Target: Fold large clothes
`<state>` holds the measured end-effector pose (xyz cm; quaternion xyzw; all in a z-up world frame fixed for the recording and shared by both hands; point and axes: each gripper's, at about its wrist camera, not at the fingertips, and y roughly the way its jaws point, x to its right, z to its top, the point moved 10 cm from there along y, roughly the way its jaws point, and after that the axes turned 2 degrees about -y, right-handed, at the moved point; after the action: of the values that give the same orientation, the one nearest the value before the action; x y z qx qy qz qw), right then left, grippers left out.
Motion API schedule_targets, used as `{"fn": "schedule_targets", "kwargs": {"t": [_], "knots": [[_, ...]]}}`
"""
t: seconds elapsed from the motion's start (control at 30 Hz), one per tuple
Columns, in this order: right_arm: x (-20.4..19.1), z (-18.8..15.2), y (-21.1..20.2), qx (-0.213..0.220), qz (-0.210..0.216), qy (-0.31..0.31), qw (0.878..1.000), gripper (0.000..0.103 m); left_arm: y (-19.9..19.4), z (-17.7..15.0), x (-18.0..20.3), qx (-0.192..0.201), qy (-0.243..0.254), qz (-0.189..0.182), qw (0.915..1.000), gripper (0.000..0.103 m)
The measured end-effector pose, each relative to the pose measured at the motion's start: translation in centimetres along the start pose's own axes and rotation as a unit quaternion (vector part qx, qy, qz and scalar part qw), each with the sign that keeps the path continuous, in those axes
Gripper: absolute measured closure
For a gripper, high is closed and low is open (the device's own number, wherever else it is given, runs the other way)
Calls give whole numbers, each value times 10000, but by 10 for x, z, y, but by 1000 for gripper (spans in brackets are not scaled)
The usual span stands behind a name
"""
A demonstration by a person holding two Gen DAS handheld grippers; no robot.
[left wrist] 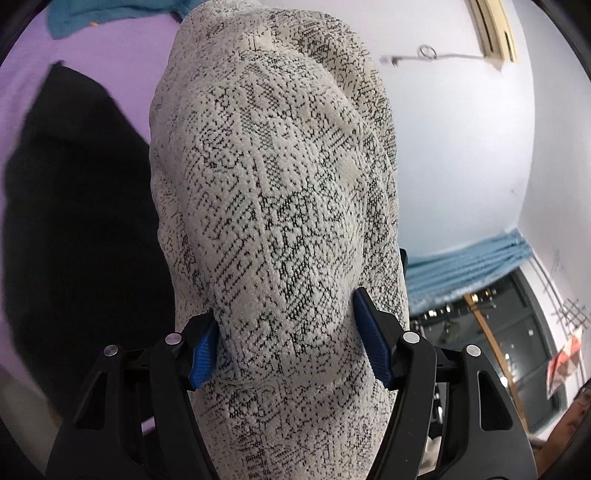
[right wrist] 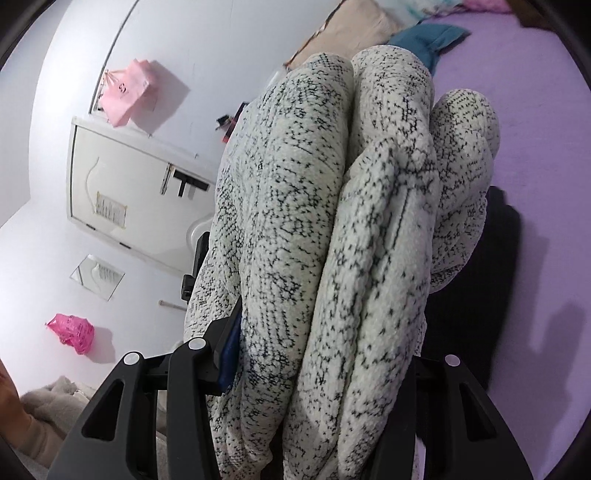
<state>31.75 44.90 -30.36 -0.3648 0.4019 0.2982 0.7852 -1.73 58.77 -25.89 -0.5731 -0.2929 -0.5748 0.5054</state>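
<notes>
While both grippers were raised above the bed, a thick cream knit garment speckled with black (left wrist: 273, 206) filled the middle of each wrist view. The left gripper (left wrist: 291, 350) had its blue-padded fingers (left wrist: 371, 343) pressed into a bunched fold of that knit from either side, so it was clamped on the fabric, which rose toward twelve o'clock and hid most of what lay beyond. At nine o'clock in the left view a black garment (left wrist: 74, 221) lay on the lilac bed sheet (left wrist: 122, 48), and a teal cloth (left wrist: 103, 16) sat near eleven o'clock. White wall, a blue curtain (left wrist: 465, 266) and a dark window occupied the three to four o'clock side. In the right view, the right gripper (right wrist: 317, 354) held several thick rolls of the same knit (right wrist: 332, 229) between its fingers; only the finger at eight o'clock (right wrist: 229, 354) showed, its blue pad pushed against the cloth, while the opposite finger was buried under the folds. The lilac sheet (right wrist: 535, 110) spread across one to four o'clock, with the black garment (right wrist: 480, 277) just behind the knit at three o'clock. A pink plastic bag (right wrist: 72, 332) hung at eight o'clock on the wall.
</notes>
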Motion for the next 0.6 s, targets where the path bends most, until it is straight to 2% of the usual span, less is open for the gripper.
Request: {"fn": "schedule_targets", "kwargs": {"t": [0.1, 0.2, 0.37, 0.5, 0.57, 0.6], "knots": [[26, 8, 12, -77, 150, 125, 9998, 56, -17, 8, -26, 108, -126, 144, 9998, 40], [56, -3, 20, -168, 231, 279, 9992, 56, -28, 12, -59, 149, -294, 267, 9991, 40], [113, -22, 13, -236, 192, 580, 9979, 56, -23, 8, -103, 92, -479, 368, 9981, 39], [160, -46, 0, -267, 156, 838, 9960, 55, -9, -5, -127, 70, -634, 316, 9975, 39], [182, -52, 2, -273, 162, 901, 9954, 54, -16, -5, -141, 91, -624, 242, 9977, 36], [183, -58, 22, -267, 152, 917, 9953, 54, -19, -4, -147, 114, -654, 236, 9975, 36]]}}
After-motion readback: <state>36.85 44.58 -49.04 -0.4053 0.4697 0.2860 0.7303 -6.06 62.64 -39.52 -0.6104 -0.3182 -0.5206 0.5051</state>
